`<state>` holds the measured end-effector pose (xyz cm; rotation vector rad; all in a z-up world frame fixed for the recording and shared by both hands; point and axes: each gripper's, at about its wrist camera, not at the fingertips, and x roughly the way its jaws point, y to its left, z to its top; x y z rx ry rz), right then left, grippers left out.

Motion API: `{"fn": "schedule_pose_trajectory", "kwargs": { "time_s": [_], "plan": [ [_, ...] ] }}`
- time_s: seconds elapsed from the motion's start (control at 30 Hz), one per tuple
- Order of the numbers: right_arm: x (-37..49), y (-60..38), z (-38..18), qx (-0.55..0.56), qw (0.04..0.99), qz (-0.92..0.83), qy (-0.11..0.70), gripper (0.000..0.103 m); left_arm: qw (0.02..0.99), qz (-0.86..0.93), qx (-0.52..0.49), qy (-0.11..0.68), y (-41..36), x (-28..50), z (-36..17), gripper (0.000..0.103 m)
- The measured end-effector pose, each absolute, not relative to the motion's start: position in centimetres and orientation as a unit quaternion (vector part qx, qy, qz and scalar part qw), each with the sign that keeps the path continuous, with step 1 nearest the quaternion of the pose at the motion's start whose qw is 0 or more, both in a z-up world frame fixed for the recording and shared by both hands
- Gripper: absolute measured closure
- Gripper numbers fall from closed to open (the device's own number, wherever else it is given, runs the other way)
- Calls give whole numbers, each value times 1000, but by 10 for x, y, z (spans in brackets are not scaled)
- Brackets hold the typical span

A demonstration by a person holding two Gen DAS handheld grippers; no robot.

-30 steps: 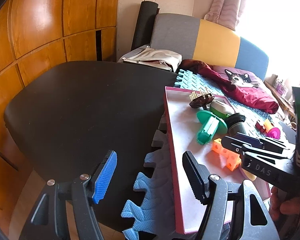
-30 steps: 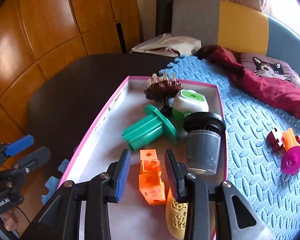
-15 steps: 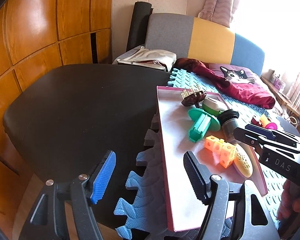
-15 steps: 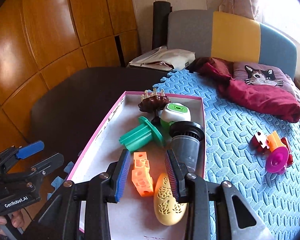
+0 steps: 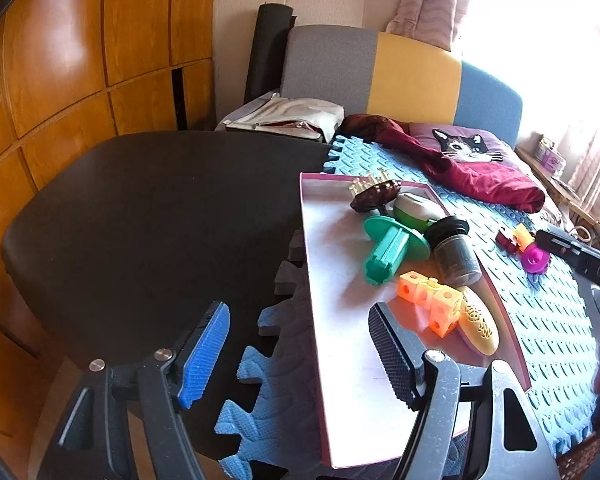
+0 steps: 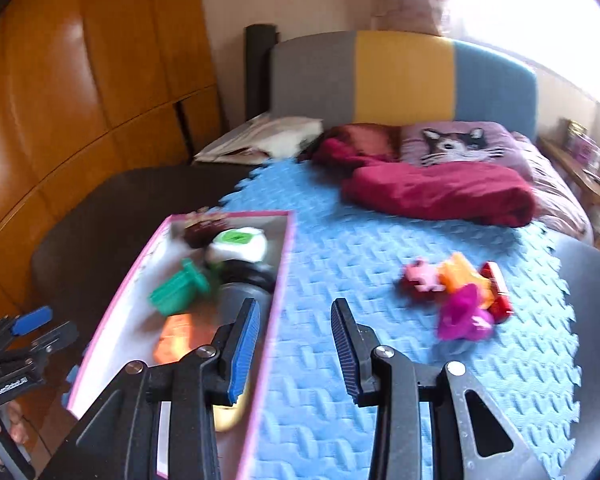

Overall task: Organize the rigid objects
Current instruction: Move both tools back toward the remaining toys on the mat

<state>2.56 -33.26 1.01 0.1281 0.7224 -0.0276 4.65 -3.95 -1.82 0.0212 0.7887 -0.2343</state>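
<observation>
A pink-rimmed tray (image 5: 332, 280) (image 6: 289, 240) holds a green flanged piece (image 5: 392, 248), orange cube blocks (image 5: 428, 300), a yellow perforated oval (image 5: 478, 328), a dark cylinder (image 5: 456, 256), a white-and-green case (image 5: 416, 208) and a brown comb-like clip (image 5: 374, 194). A magenta piece (image 6: 464, 316) lies on the blue foam mat (image 6: 340, 264) among small orange, pink and red pieces (image 6: 460, 276). My right gripper (image 6: 294, 350) is open and empty over the mat, just right of the tray wall. My left gripper (image 5: 298, 356) is open and empty, straddling the tray's left rim.
A maroon cloth (image 6: 440, 192) and a cat-print cushion (image 6: 456, 142) lie at the far end of the mat, before a grey, yellow and blue headboard. A dark round table (image 5: 140, 220) lies left of the tray, with wooden wall panels behind it. The right wrist view is motion-blurred.
My right gripper has swung right, from above the orange blocks in the tray to over the mat. My left gripper has stayed in place with its jaws slightly wider.
</observation>
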Motion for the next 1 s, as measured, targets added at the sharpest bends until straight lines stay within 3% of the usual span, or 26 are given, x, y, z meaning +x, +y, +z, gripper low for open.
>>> {"fn": "schedule_pose_trajectory", "kwargs": {
  "time_s": [0.2,0.47,0.63,1.0],
  "plan": [
    [6,-439,15,133,928,-154,313,66,915,-143,20,376,-52,49,-7,30],
    [-25,-558,-29,294,855,-272,330,65,908,-196,62,366,-104,49,6,30],
    [-30,-564,-32,324,847,-264,330,65,891,-256,74,369,-152,49,11,30],
    [-30,-559,-34,342,843,-248,331,65,845,-348,81,397,-267,62,0,48]
  ]
}}
